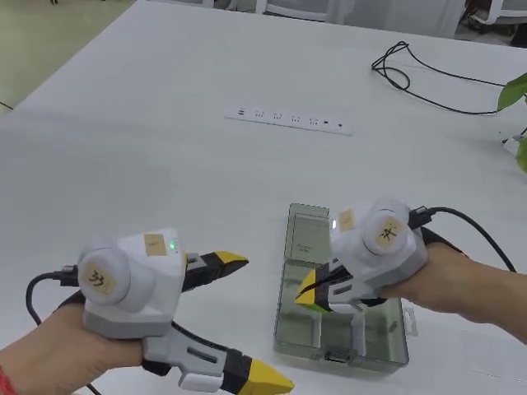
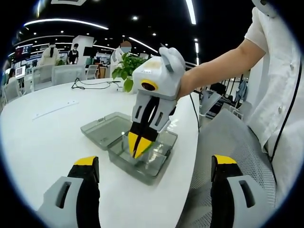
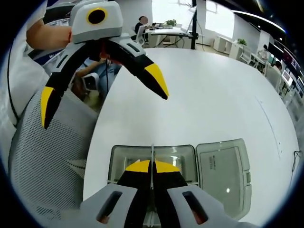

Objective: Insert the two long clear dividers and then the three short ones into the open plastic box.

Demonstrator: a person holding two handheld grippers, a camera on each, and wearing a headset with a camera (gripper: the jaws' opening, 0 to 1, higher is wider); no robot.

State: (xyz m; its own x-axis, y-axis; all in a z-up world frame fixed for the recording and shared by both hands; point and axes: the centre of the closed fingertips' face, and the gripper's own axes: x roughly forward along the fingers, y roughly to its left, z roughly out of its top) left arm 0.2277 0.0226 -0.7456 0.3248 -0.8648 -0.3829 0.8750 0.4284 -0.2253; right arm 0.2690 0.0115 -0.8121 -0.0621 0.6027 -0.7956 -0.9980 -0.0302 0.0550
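White table (image 1: 165,99) in an open-plan office, open plastic box (image 1: 284,329) at lower right of the head view. Over its tray, right gripper (image 1: 309,295) pinched shut on a thin clear divider (image 3: 152,153), edge-on; left gripper (image 1: 259,322) lower left, jaws spread wide. Probably light, stiff, slick: best pinched mid top edge, kept upright.

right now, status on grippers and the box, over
Right gripper shut on clear divider, held on edge inside open plastic box. Left gripper open, off to box's side. Power strip far back, not in the way.
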